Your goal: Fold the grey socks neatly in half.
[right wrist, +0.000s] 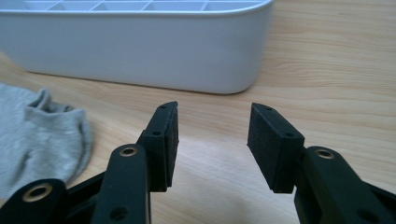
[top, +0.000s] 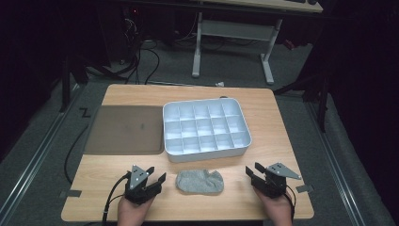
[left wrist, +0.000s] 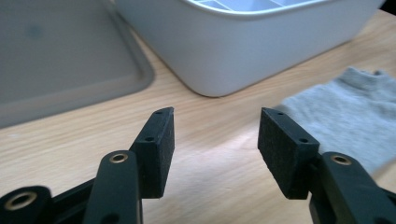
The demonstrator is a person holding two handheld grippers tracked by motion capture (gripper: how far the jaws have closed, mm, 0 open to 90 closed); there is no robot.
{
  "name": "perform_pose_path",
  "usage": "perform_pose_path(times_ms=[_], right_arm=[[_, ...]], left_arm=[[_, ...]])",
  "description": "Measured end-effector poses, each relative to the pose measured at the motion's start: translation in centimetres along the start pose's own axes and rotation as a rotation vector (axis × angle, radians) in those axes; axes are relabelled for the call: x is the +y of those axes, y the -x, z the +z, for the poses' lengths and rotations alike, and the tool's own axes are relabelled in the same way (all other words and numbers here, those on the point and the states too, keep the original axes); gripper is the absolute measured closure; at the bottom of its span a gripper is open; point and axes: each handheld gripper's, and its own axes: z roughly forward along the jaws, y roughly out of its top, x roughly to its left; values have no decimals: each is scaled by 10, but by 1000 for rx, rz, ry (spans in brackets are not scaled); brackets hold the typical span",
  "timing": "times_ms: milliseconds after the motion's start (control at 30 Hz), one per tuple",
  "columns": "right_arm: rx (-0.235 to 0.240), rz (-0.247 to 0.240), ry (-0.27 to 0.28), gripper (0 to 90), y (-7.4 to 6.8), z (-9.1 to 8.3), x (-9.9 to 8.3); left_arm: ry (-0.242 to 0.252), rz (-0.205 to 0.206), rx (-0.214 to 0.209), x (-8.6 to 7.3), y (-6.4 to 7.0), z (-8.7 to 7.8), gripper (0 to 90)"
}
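Fingers (left wrist: 159,140) spread wide on both my grippers, parked either side of the sock (top: 200,181), ready to grab it.

One grey sock (top: 200,181) sits low in the frame's centre, one white divided organiser tray (top: 207,153) above it with fifteen compartments, one flat grey-brown tray (top: 126,129) at centre left, and two grippers, left (top: 157,180) and right (top: 251,172), along the bottom.

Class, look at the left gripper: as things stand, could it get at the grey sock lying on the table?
Probably yes. The left gripper is open, with bare wood between it and the grey sock; the white divided tray sits beyond, not between.
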Motion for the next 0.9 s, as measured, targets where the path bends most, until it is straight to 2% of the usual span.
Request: perform_pose_path(times_ms=[67, 133, 167, 200, 233, 267, 300, 333, 367, 433, 567, 733, 833, 900], right_arm=[[12, -11, -4, 508, -7, 2, 0], [33, -37, -16, 505, -21, 6, 0], [33, -37, -16, 505, -21, 6, 0], [57, -53, -20, 504, -30, 9, 1], [57, -53, -20, 504, -30, 9, 1], [83, -67, -30, 501, -39, 11, 0], [83, -67, -30, 501, -39, 11, 0], [111, -68, -46, 498, -49, 14, 0], [111, -68, -46, 498, -49, 14, 0], [150, -82, -73, 494, -62, 20, -2], [163, -90, -104, 495, -71, 27, -4], [188, -89, -161, 500, -79, 37, -7], [187, -100, -200, 519, -83, 41, -8], [180, -113, -199, 548, -84, 42, -7]], left_arm=[[-5, 12, -17, 0, 5, 2, 462], [-10, 30, -42, 1, 13, 4, 457], [-10, 30, -42, 1, 13, 4, 453], [-14, 34, -51, 1, 16, 5, 450], [-18, 38, -60, 1, 18, 6, 450], [-26, 42, -80, 0, 23, 9, 450], [-26, 42, -80, 0, 23, 9, 451], [-36, 39, -102, 0, 28, 13, 451], [-36, 39, -102, 0, 28, 13, 451], [-69, 56, -120, 0, 34, 21, 453], [-89, 55, -122, 1, 36, 27, 468], [-127, 86, -107, 0, 40, 30, 518], [-161, 84, -100, 0, 40, 30, 540], [-169, 82, -92, -1, 40, 31, 560]])
